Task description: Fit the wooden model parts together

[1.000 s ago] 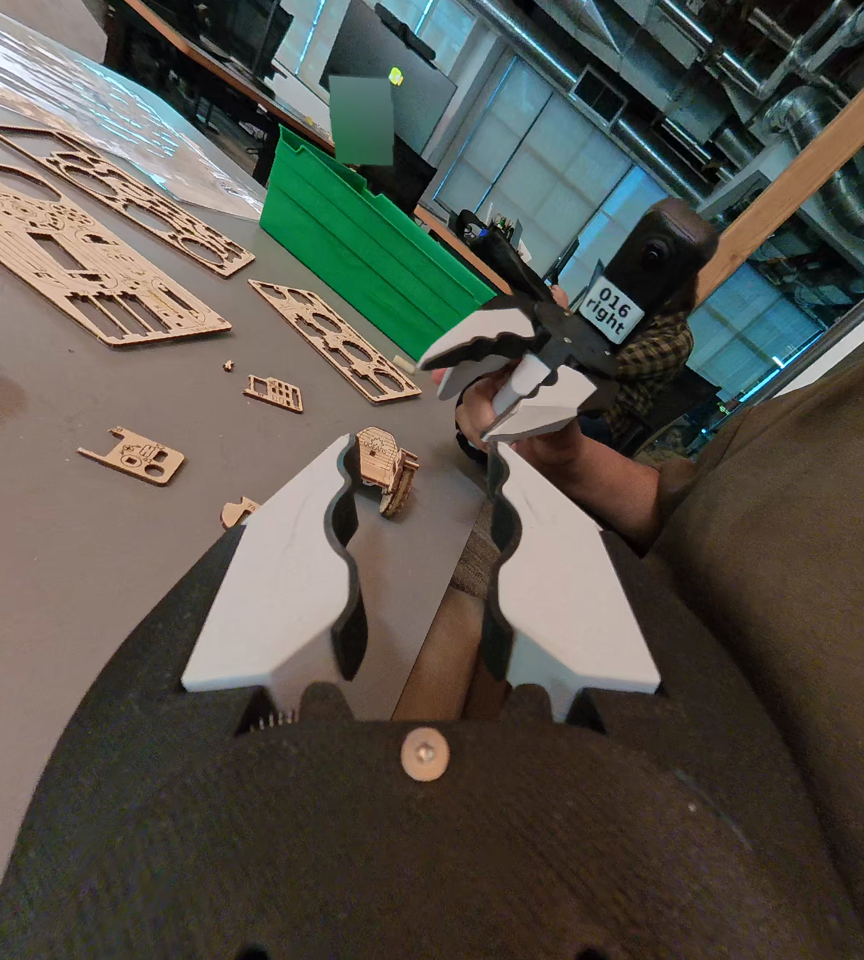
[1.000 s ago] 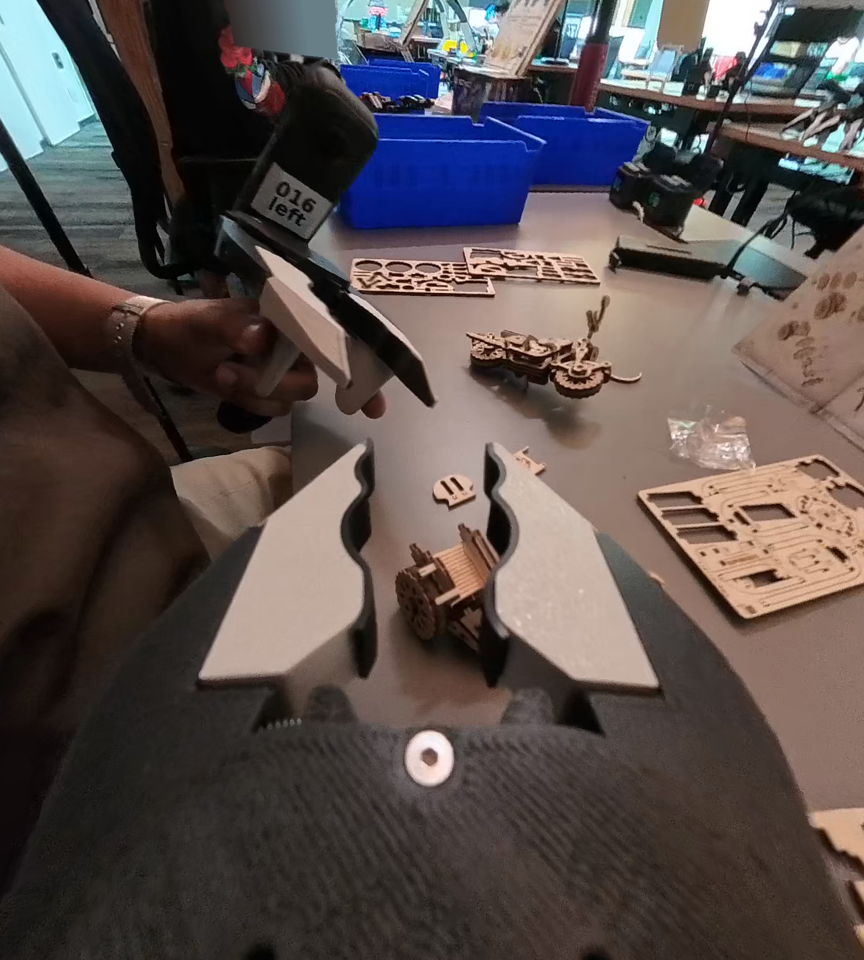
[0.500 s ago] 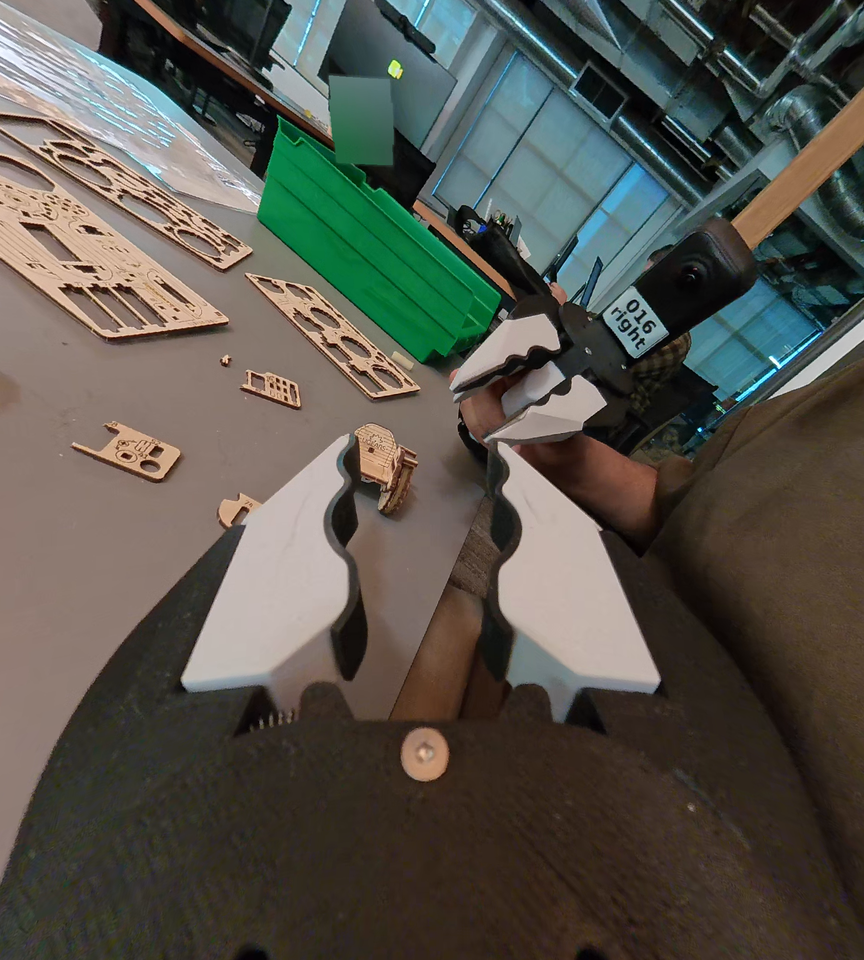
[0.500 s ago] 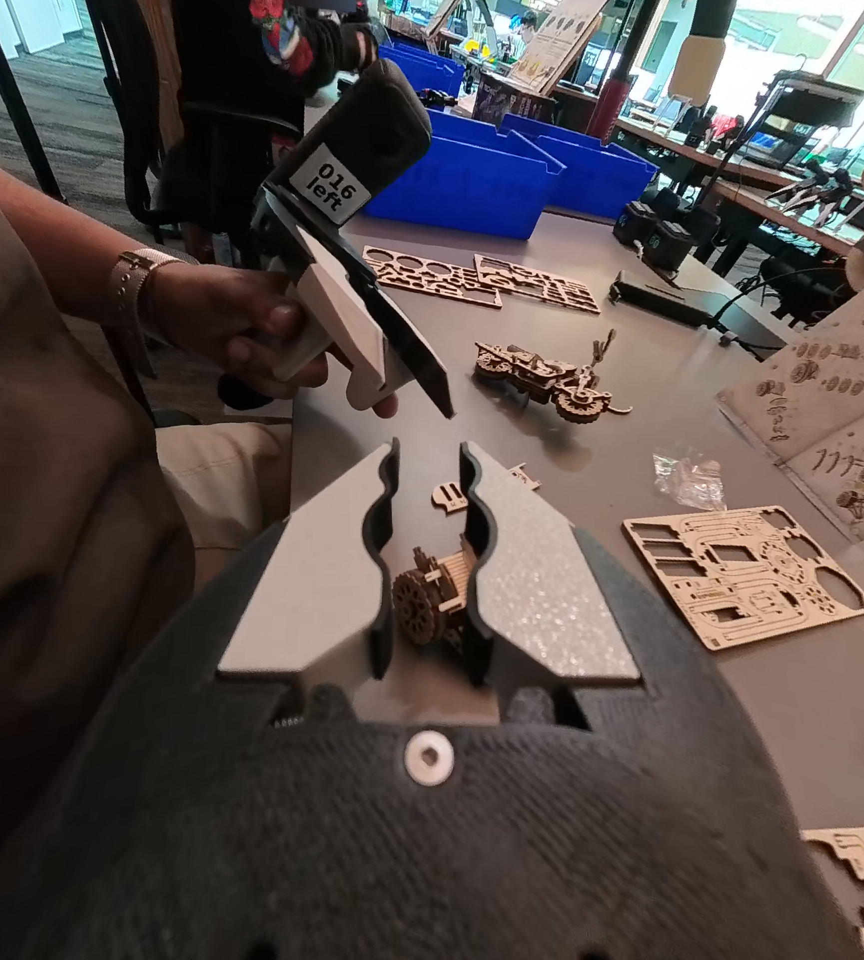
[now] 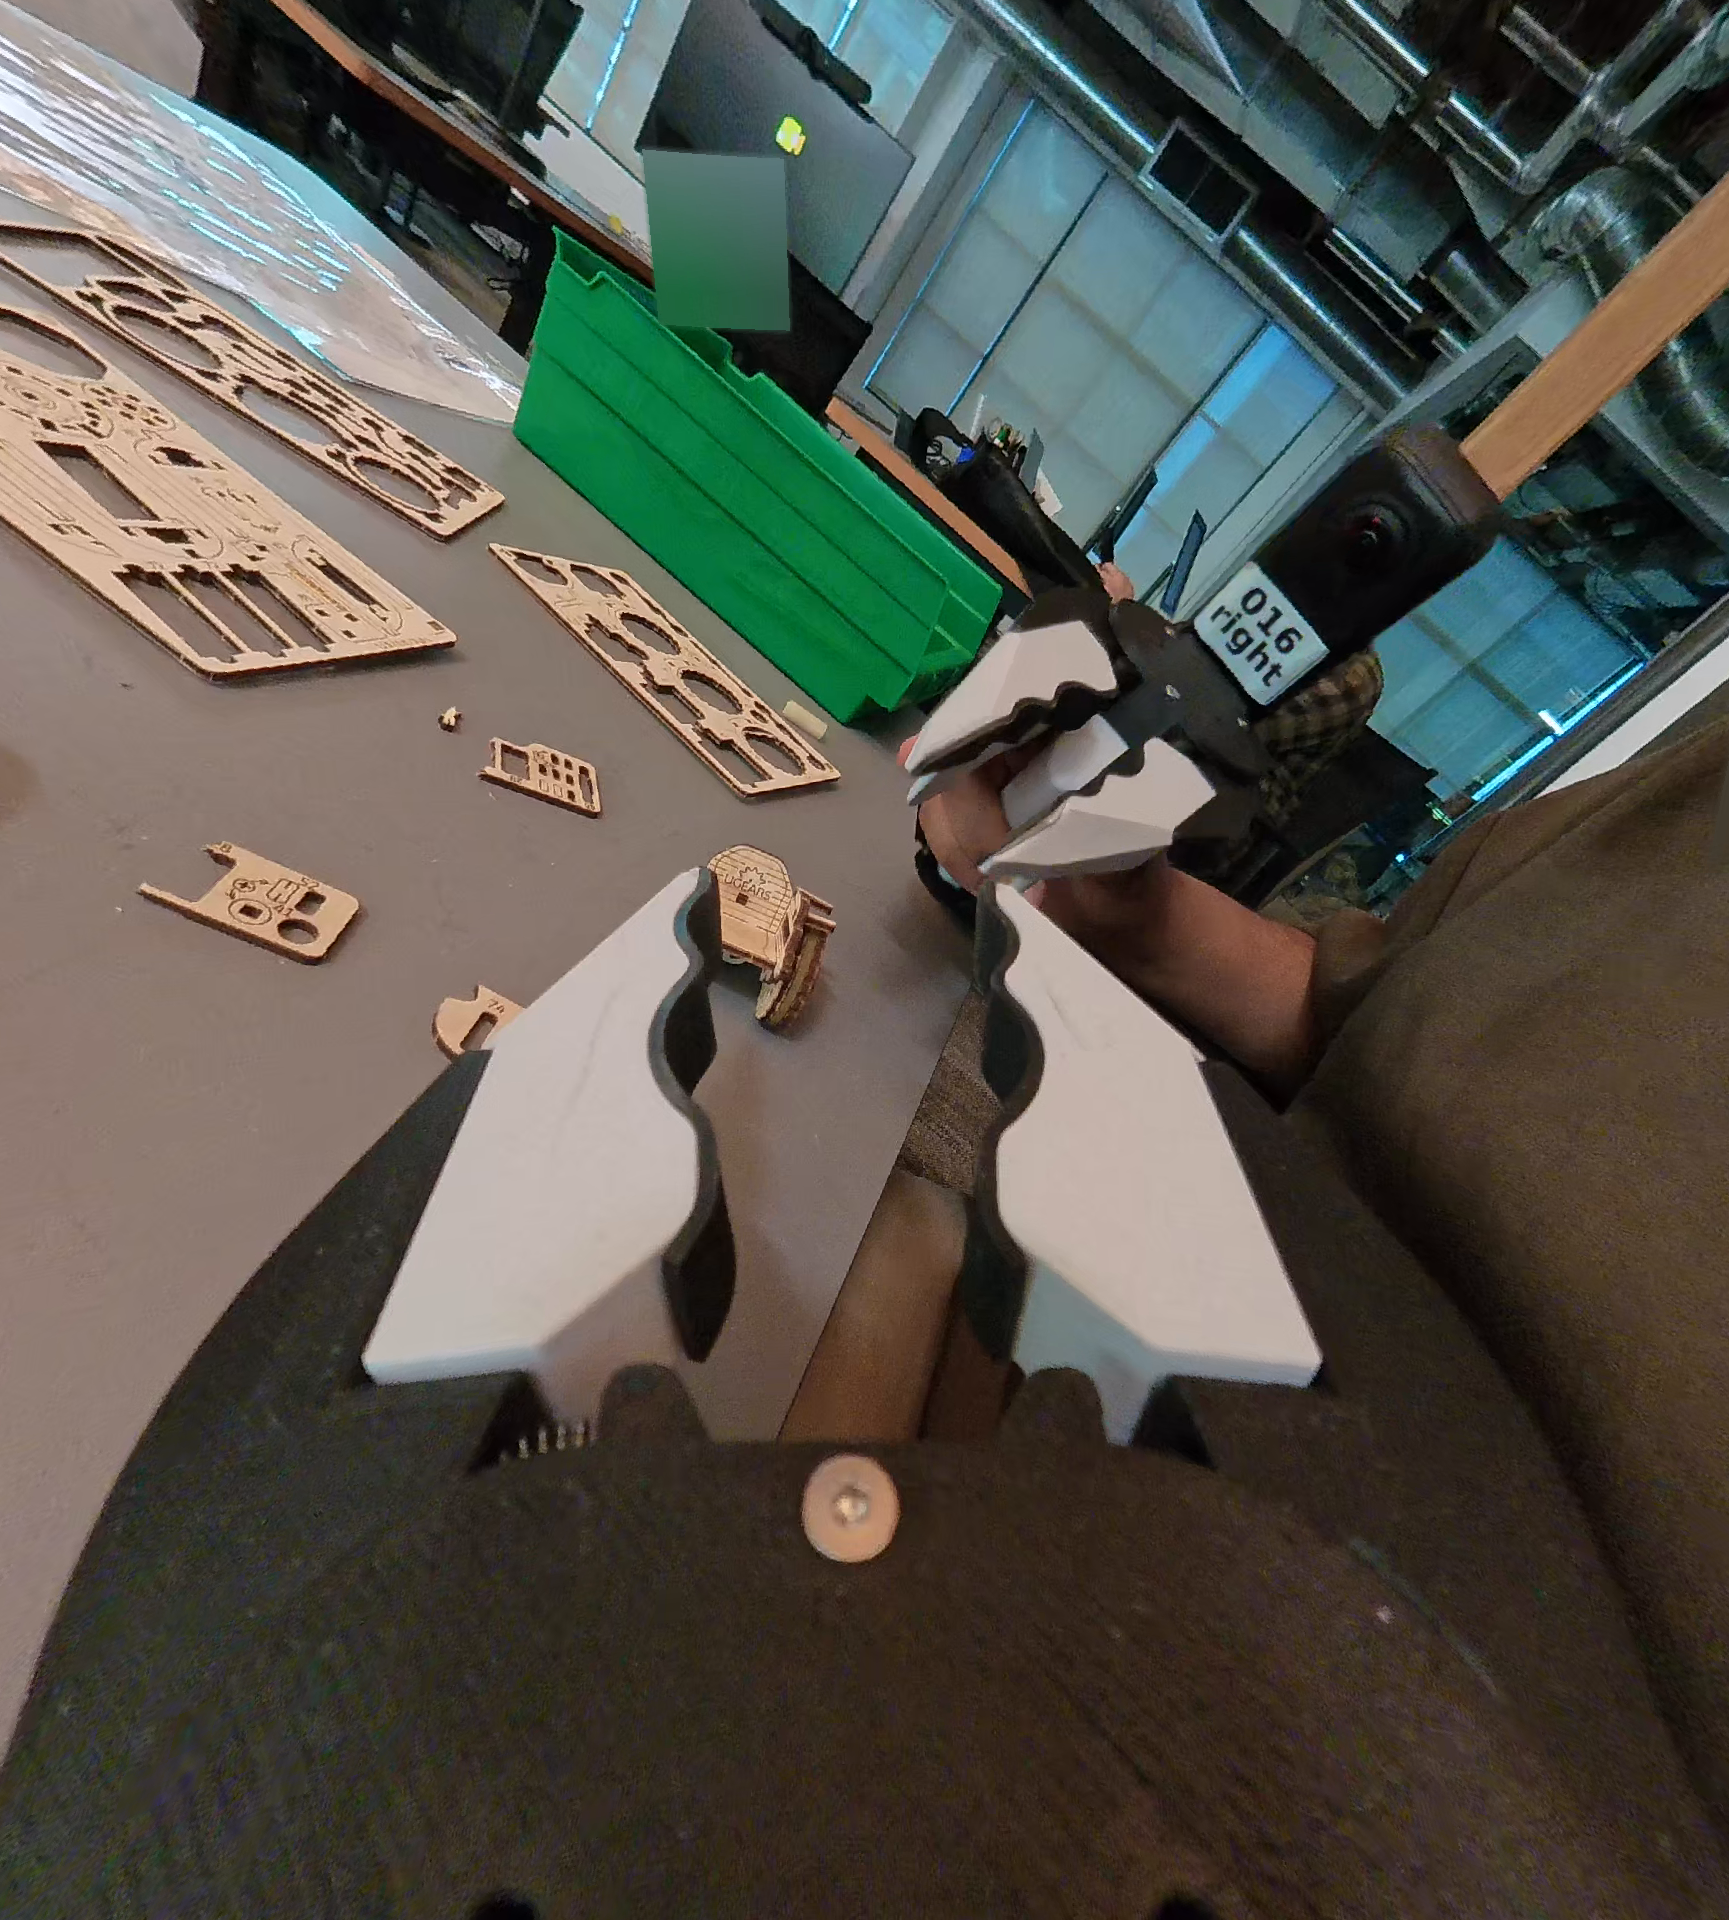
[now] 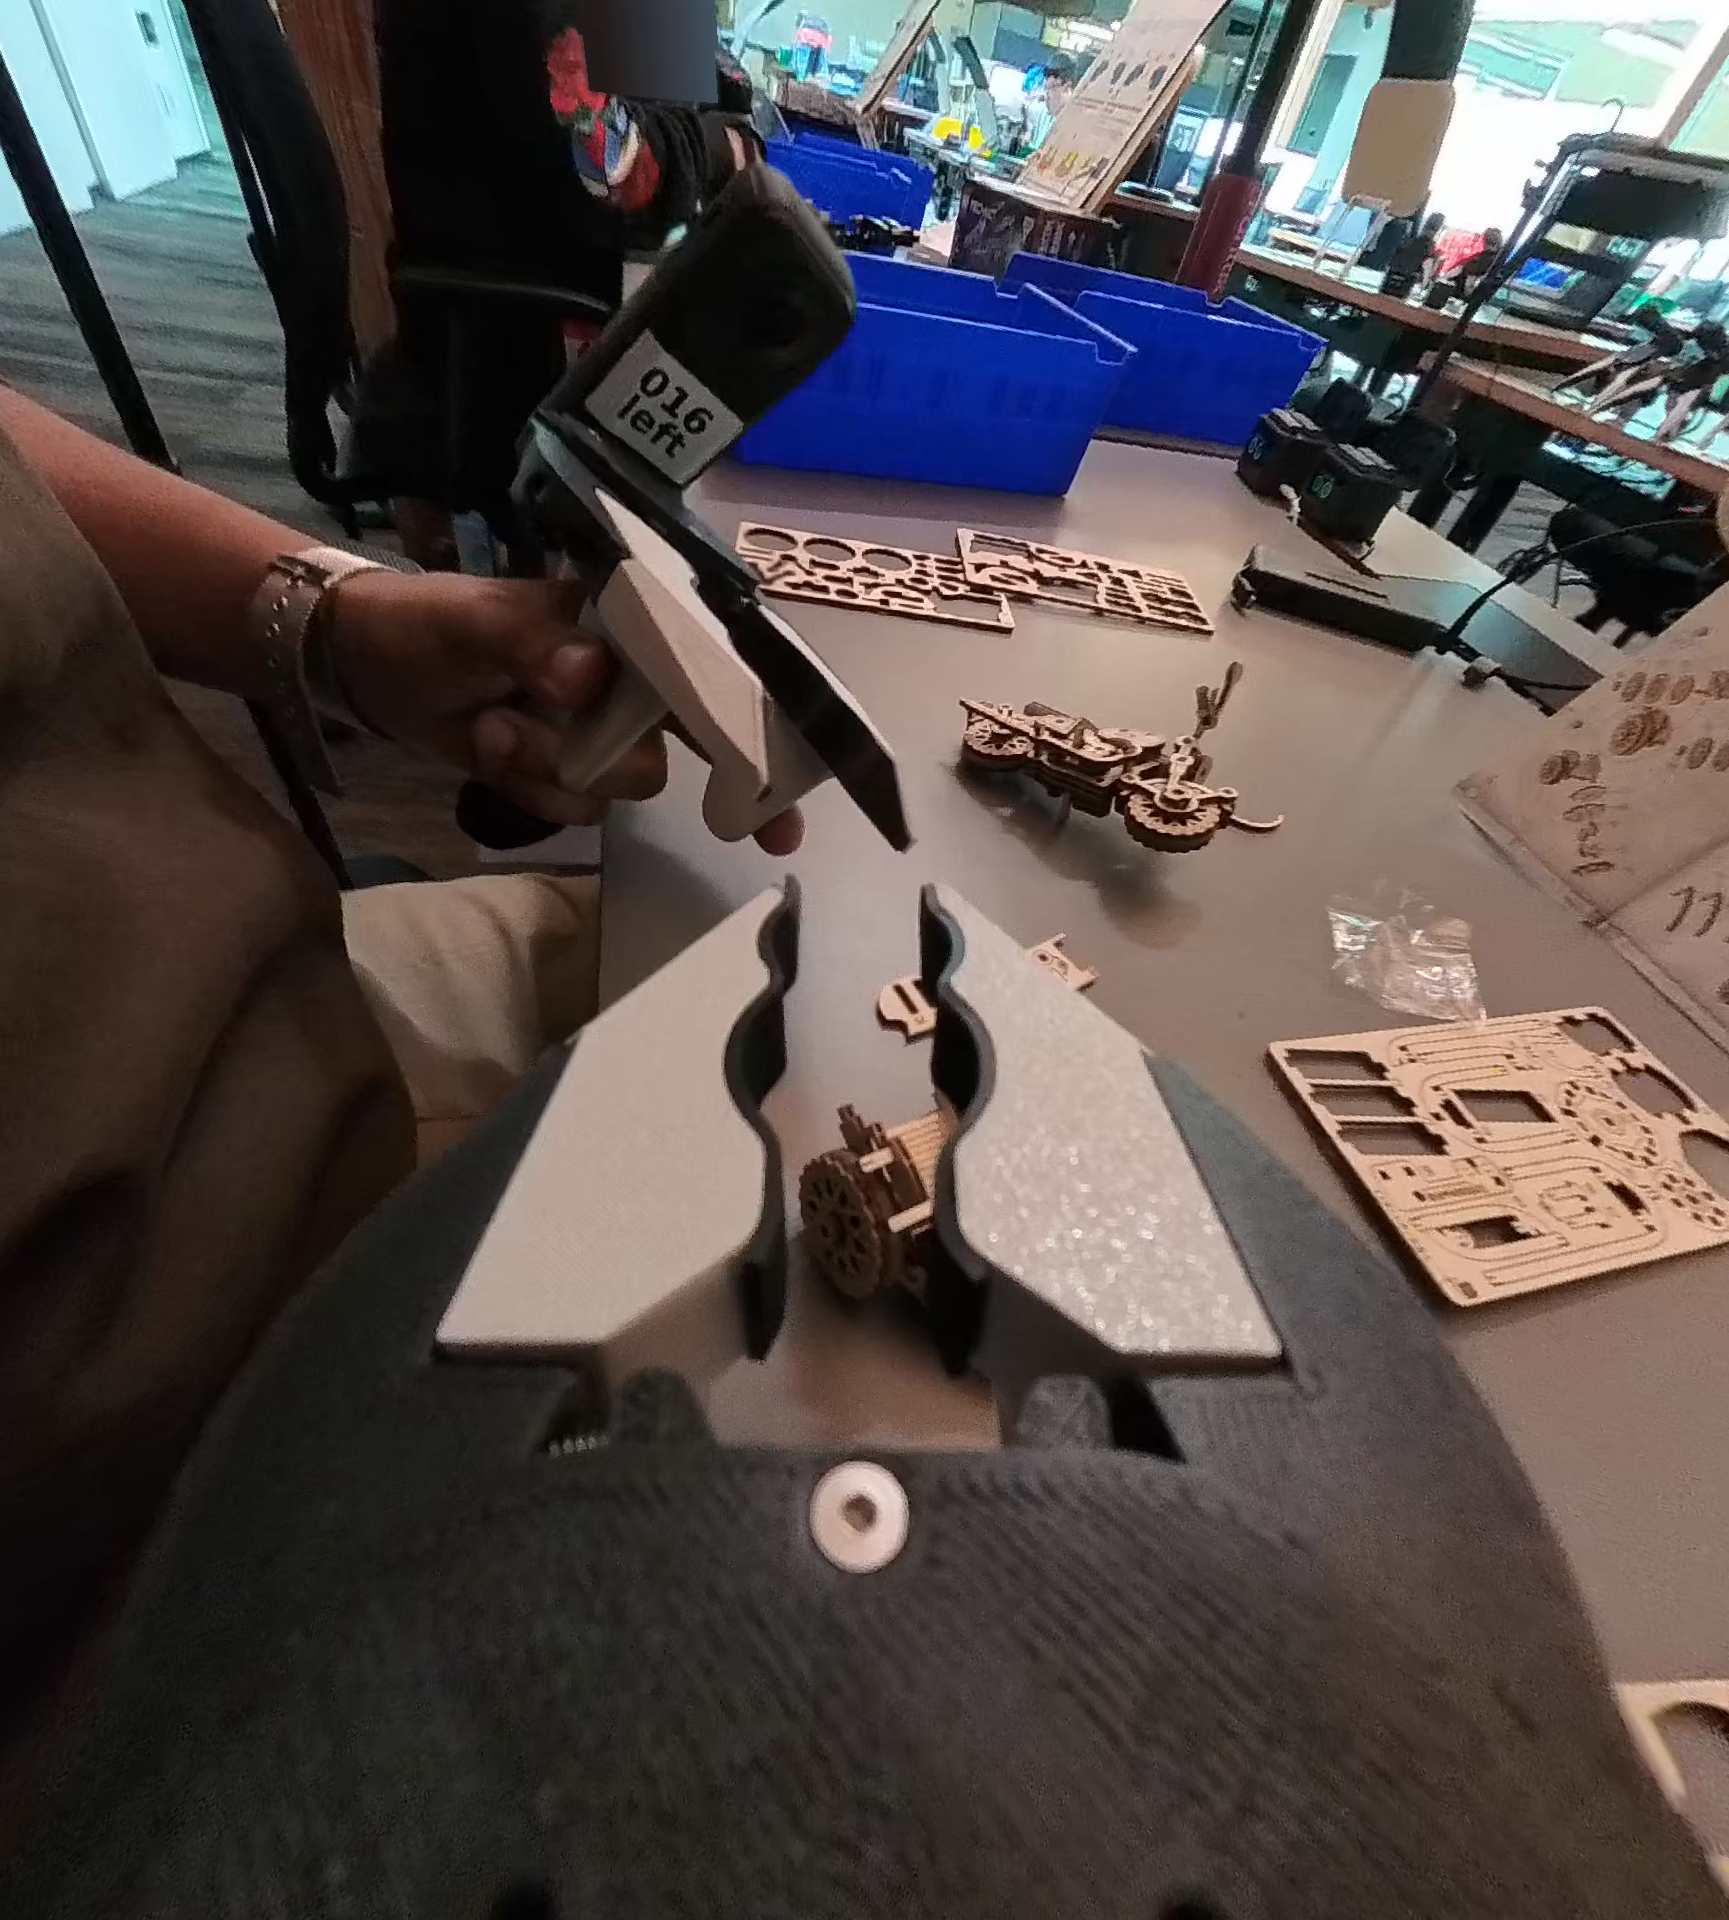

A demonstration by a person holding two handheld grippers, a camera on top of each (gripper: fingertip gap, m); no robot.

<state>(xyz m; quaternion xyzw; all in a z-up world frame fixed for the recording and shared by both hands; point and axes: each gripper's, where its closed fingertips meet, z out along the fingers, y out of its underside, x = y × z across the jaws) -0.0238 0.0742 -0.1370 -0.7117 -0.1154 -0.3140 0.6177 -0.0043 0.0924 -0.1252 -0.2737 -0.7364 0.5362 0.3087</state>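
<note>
Right wrist view is showing the small wooden sub-assembly [image 6: 875, 1210], a spoked wheel with a slatted body, lying on the bench [image 6: 1307, 894] below the right tongs [image 6: 860, 904]; it is being framed by the spread, empty jaws but is not being gripped. Its long axis is judged to be running across the gap, wheel toward the left jaw. In the left wrist view the same piece [image 5: 772, 930] is being seen just ahead of the left tongs [image 5: 844, 904], also spread and empty, nearer the left-hand jaw. The right tongs are judged the nearer pair. Loose flat parts [image 5: 257, 904] are lying farther off. A green bin [image 5: 735, 488] and blue bins [image 6: 943, 384] are standing at the bench's far edges; their contents are hidden.
</note>
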